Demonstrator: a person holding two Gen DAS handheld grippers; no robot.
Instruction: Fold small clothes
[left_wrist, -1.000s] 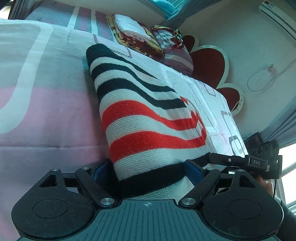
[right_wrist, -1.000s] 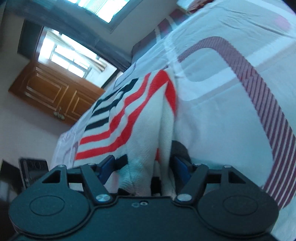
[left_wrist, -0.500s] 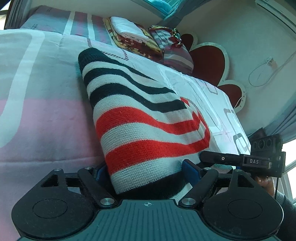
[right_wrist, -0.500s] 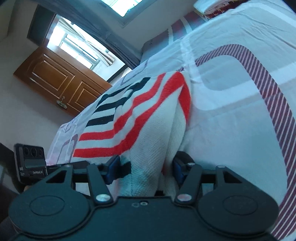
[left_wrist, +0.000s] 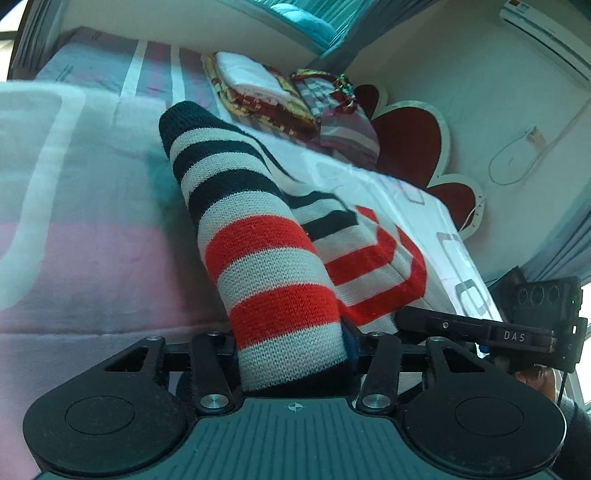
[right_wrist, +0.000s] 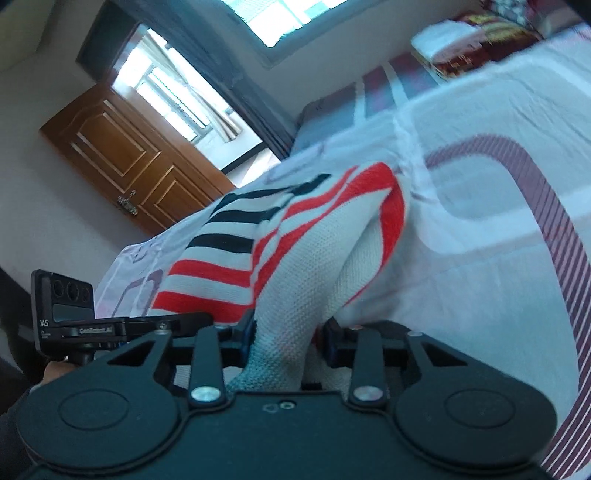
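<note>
Where left gripper (left_wrist: 291, 354) pinches: striped sweater (left_wrist: 266, 258).

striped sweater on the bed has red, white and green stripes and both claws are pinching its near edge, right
Not quite: the stripes on the striped sweater are red, white and black, not green, as the left wrist view shows. The rest holds: it lies on the bed, and the left claw and right claw have just closed on its near edge.

1. Bed (left_wrist: 92, 229): sheet pink and grey-white with curved bands, lightly wrinkled
2. Striped knit garment (left_wrist: 266, 258) lies on sheet, near end raised
3. Folded blankets (left_wrist: 258, 92) stacked at far end
</note>
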